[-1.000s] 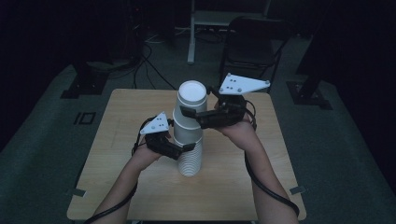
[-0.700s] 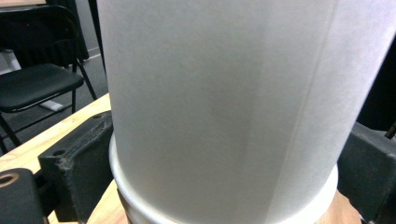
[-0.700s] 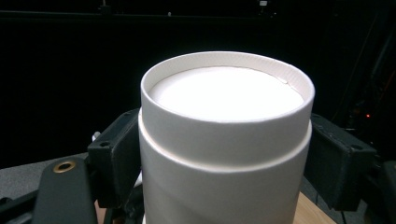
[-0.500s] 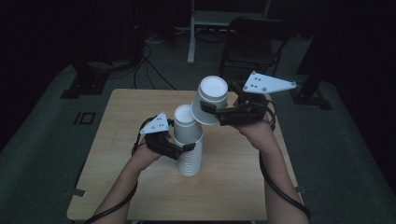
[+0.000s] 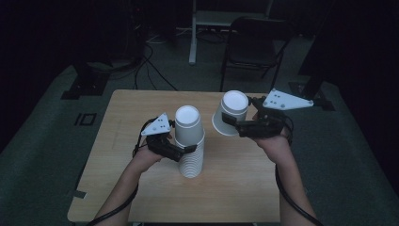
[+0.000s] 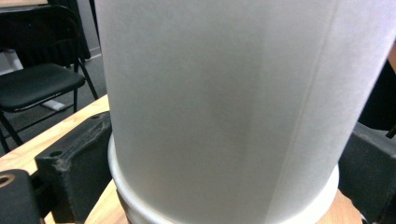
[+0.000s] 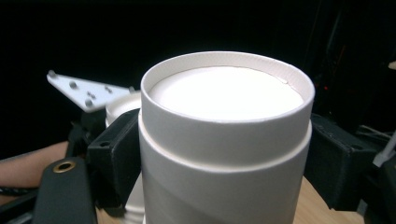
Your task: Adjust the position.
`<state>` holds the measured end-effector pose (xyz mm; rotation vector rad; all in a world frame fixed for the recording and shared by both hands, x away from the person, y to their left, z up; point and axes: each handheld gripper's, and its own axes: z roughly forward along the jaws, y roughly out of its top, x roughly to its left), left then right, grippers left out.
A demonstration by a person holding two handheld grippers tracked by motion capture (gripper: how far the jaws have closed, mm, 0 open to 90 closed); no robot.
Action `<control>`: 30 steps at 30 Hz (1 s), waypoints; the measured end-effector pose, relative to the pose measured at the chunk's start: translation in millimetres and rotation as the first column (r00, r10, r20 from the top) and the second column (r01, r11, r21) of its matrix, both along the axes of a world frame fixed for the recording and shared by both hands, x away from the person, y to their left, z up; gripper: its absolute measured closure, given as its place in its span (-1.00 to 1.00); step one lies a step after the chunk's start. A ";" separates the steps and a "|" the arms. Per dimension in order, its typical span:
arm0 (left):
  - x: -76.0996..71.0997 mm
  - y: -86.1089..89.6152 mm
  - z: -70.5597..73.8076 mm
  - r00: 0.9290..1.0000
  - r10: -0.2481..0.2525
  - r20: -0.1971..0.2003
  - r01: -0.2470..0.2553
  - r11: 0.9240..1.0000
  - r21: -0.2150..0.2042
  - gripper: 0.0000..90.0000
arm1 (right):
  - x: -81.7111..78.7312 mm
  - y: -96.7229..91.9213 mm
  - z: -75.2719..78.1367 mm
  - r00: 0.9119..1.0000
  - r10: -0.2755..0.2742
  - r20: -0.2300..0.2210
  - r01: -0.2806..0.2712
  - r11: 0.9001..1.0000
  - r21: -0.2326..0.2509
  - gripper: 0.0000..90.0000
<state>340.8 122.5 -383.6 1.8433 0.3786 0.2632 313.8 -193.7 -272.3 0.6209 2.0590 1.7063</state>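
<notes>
White cup (image 5: 229, 113) tilted in right gripper (image 5: 234, 125) jaws; left gripper (image 5: 186, 150) clamps stack (image 5: 190, 141).

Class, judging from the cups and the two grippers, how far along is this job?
Done: one paper cup is off the stack of paper cups and clear of it. In hand: the right gripper holds that cup tilted above the table; the left gripper clamps the stack. Left: setting the cup down, then probably separating more.

Cup stack (image 6: 224, 112) cut off top and bottom in left gripper view, lifted cup (image 7: 224, 149) base cropped, right forearm (image 5: 294, 197) leaves frame
</notes>
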 end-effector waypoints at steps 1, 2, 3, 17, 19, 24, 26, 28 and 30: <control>0.0 0.0 0.0 1.000 0.000 0.000 0.000 1.000 0.000 -0.94 | 0.0 0.0 0.0 1.000 0.000 0.000 0.000 1.000 0.000 -0.54; 0.1 0.5 -0.1 1.000 0.003 -0.005 -0.003 1.000 0.007 -0.94 | -0.4 -2.0 -3.3 1.000 -0.005 -0.004 0.005 1.000 -0.002 -0.54; 0.0 0.9 -0.3 1.000 0.006 -0.005 -0.006 1.000 0.008 -0.98 | -1.2 -4.8 -8.0 1.000 -0.011 -0.009 0.011 1.000 -0.005 -0.54; -20.9 28.2 -6.2 0.998 0.069 0.001 -0.069 0.997 -0.030 -1.00 | 0.3 -17.8 -54.1 0.996 -0.047 -0.071 0.046 0.999 -0.024 -0.54; -26.1 33.7 -8.8 0.996 0.087 0.004 -0.086 0.996 -0.035 -1.00 | 0.5 -19.1 -60.5 0.996 -0.052 -0.076 0.050 0.998 -0.028 -0.54; -38.8 47.1 -19.5 0.992 0.124 -0.008 -0.124 0.992 -0.035 -1.00 | -0.8 -23.4 -73.2 0.993 -0.066 -0.096 0.063 0.997 -0.036 -0.54; -44.1 51.7 -24.7 0.991 0.131 -0.017 -0.132 0.991 -0.029 -1.00 | -2.0 -26.2 -77.1 0.992 -0.068 -0.103 0.064 0.997 -0.039 -0.54; -50.0 55.1 -30.5 0.991 0.128 -0.032 -0.129 0.991 -0.030 -1.00 | -3.4 -29.9 -81.2 0.992 -0.073 -0.107 0.070 0.997 -0.039 -0.54; -53.5 56.1 -33.7 0.990 0.136 -0.032 -0.137 0.990 -0.023 -1.00 | -3.9 -31.2 -82.6 0.991 -0.078 -0.108 0.074 0.997 -0.038 -0.54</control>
